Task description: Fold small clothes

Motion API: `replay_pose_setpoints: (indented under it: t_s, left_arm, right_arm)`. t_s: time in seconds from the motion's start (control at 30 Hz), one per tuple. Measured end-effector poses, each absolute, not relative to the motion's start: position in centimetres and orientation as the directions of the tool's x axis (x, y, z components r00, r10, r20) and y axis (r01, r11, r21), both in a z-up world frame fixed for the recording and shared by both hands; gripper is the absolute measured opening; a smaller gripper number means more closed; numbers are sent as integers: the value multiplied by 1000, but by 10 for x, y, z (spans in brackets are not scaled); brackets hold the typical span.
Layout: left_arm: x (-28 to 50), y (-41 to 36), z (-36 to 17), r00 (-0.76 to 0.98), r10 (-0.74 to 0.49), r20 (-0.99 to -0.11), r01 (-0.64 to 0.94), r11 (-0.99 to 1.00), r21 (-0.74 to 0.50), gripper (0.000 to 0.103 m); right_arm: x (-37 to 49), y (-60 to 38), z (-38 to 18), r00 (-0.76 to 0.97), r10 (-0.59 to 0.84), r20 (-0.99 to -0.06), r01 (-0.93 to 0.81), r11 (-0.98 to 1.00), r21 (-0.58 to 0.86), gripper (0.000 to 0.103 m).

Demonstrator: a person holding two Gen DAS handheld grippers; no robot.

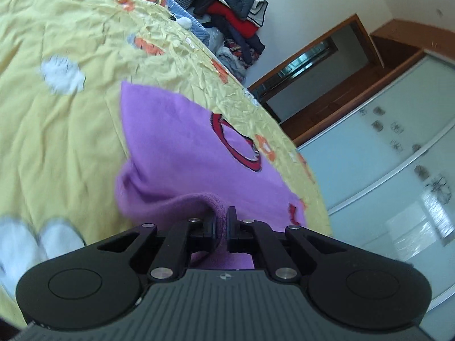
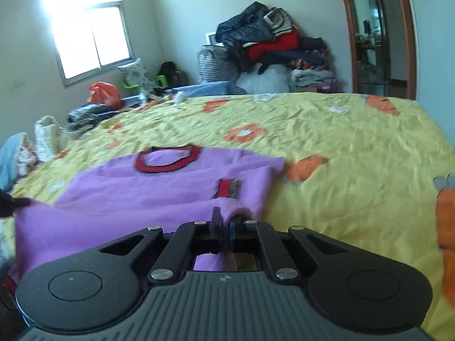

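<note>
On the yellow flowered bedsheet (image 2: 341, 142), both tools, left tool (image 1: 222, 221) and right tool (image 2: 224, 221), pinch the small purple knit sweater's (image 2: 142, 187) hem mid-fold; next, probably carry it toward the red collar (image 2: 167, 159).

A bed carries everything, covered by a crinkled yellow bedspread (image 2: 355, 153) printed with orange and white flowers. A purple top (image 2: 119, 187) with a red neckband lies directly on it, at about eight o'clock from the middle of the cover in the right wrist view, its near hem lifted off the cloth. Toward eleven o'clock, at the bed's far edge, sit a small white fluffy object (image 2: 179, 96) and blue folded fabric (image 2: 210, 88).
</note>
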State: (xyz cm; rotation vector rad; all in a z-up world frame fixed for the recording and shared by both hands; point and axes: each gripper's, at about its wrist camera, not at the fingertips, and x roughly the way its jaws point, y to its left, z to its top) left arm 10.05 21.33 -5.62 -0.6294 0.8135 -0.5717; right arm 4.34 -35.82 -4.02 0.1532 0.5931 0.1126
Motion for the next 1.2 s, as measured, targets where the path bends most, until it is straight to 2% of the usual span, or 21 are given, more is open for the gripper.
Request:
replay_pose_setpoints:
  t_s: [0.1, 0.13, 0.17, 0.2, 0.23, 0.27, 0.3, 0.37, 0.47, 0.6, 0.7, 0.77, 0.8, 1.03, 1.07, 1.1, 1.13, 1.17, 1.2]
  left_arm:
    - [118, 217, -78, 558, -626, -545, 165, 727, -667, 4]
    - [122, 222, -87, 540, -630, -559, 140, 722, -678, 5]
    - [120, 228, -93, 538, -626, -565, 111, 716, -689, 10]
    - [113, 235, -95, 557, -614, -559, 93, 715, -693, 20]
    - [103, 242, -94, 571, -620, -538, 108, 706, -700, 24]
    - [91, 247, -91, 577, -626, -525, 122, 702, -702, 34]
    - [78, 251, -89, 576, -634, -516, 137, 697, -704, 42]
    - [55, 252, -90, 549, -674, -495, 190, 677, -711, 49]
    - [27, 247, -98, 492, -677, -547, 206, 701, -683, 56]
    - [13, 246, -107, 512, -711, -481, 208, 646, -734, 80]
    - [19, 241, -107, 529, -710, -465, 202, 637, -744, 83]
    - [22, 246, -101, 575, -667, -473, 177, 667, -724, 85]
    - [23, 252, -100, 599, -640, -480, 148, 678, -720, 92]
    - [43, 254, -98, 553, -659, -510, 182, 693, -698, 89]
    - [46, 250, -99, 528, -678, -512, 186, 680, -709, 80]
    - [48, 246, -103, 495, -708, -503, 191, 654, -732, 61]
    - [48, 241, -109, 458, -730, -507, 187, 637, -747, 48]
    - [46, 237, -112, 444, -728, -522, 182, 644, -743, 30]
    - [43, 235, -115, 428, -740, -519, 191, 635, -748, 25]
  right_arm:
    - [69, -368, -72, 759, 154, -632, -46, 982, 184, 5]
    - [74, -370, -81, 735, 161, -658, -43, 981, 192, 9]
    - [73, -372, -84, 728, 155, -667, -21, 979, 205, 26]
    - [67, -373, -82, 729, 156, -667, -2, 974, 225, 55]
    - [57, -375, -79, 735, 177, -655, -4, 967, 257, 70]
    - [45, -377, -75, 751, 204, -629, -16, 956, 292, 85]
    - [30, -378, -71, 770, 220, -599, -22, 947, 320, 85]
    - [4, -377, -67, 790, 230, -568, -31, 940, 338, 85]
    - [-24, -373, -71, 776, 262, -574, -7, 913, 407, 85]
    - [-48, -354, -87, 738, 309, -599, 2, 888, 461, 84]
    - [-56, -331, -90, 734, 368, -571, -49, 867, 495, 84]
    - [-54, -319, -88, 718, 388, -578, -80, 871, 485, 84]
    - [-54, -317, -87, 716, 383, -584, -76, 874, 481, 84]
    - [-64, -329, -90, 726, 406, -555, -61, 842, 536, 83]
    - [-65, -326, -90, 727, 405, -555, -69, 847, 527, 83]
    - [-66, -322, -90, 727, 405, -554, -82, 853, 516, 84]
    - [-67, -318, -90, 727, 409, -552, -98, 857, 506, 84]
    - [-66, -316, -91, 720, 423, -550, -115, 855, 507, 84]
    - [-66, -314, -91, 714, 431, -552, -124, 853, 506, 84]
